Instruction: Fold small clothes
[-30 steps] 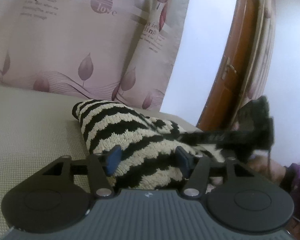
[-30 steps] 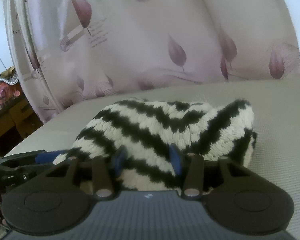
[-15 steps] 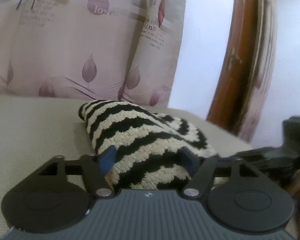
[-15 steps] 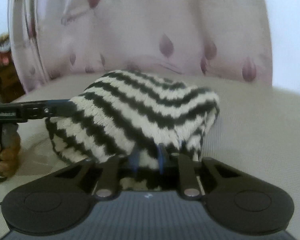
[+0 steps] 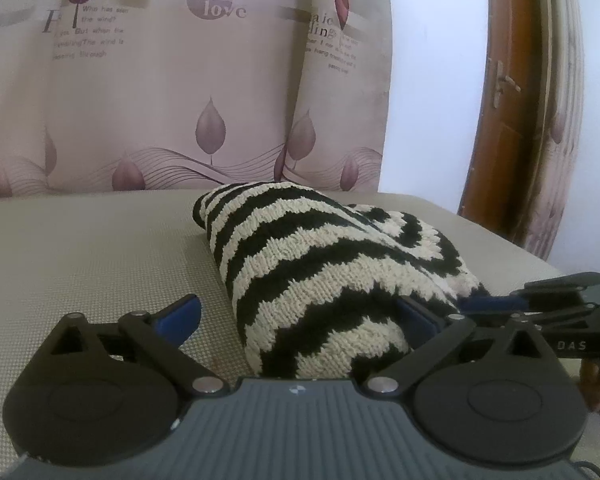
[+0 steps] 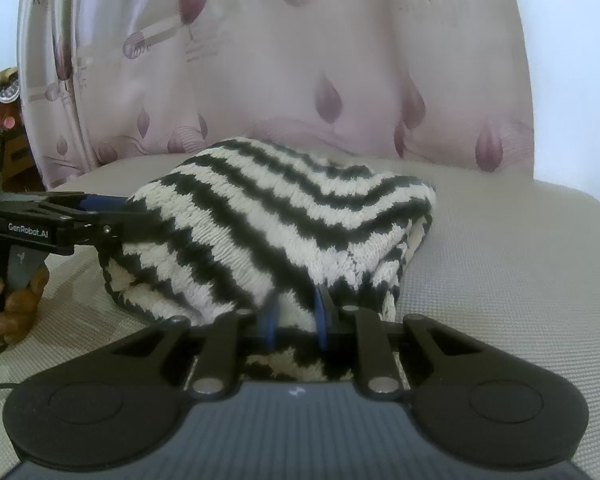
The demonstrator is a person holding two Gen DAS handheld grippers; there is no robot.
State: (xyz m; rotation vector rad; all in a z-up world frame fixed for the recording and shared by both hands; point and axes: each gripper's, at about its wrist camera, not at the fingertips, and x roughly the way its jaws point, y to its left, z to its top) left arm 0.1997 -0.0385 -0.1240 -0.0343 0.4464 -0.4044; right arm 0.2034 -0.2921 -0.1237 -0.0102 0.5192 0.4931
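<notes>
A black-and-cream zigzag knit garment (image 5: 324, 264) lies bunched in a folded heap on the beige woven surface (image 5: 80, 248); it also shows in the right wrist view (image 6: 268, 216). My left gripper (image 5: 300, 316) is open wide, its jaws around the garment's near end without pinching it. My right gripper (image 6: 294, 318) is shut on a fold of the garment's near edge. The left gripper shows from the side in the right wrist view (image 6: 84, 216), at the garment's left end. The right gripper shows in the left wrist view (image 5: 540, 304), at the garment's right end.
A pink curtain with leaf prints (image 5: 180, 80) hangs behind the surface. A brown wooden door (image 5: 512, 120) stands at the right. A hand (image 6: 12, 304) holds the left gripper's handle. A cluttered dark shelf (image 6: 0, 128) is at the far left.
My left gripper has opened wide. My right gripper has closed on the garment's edge. The garment now lies lower and more spread on the surface.
</notes>
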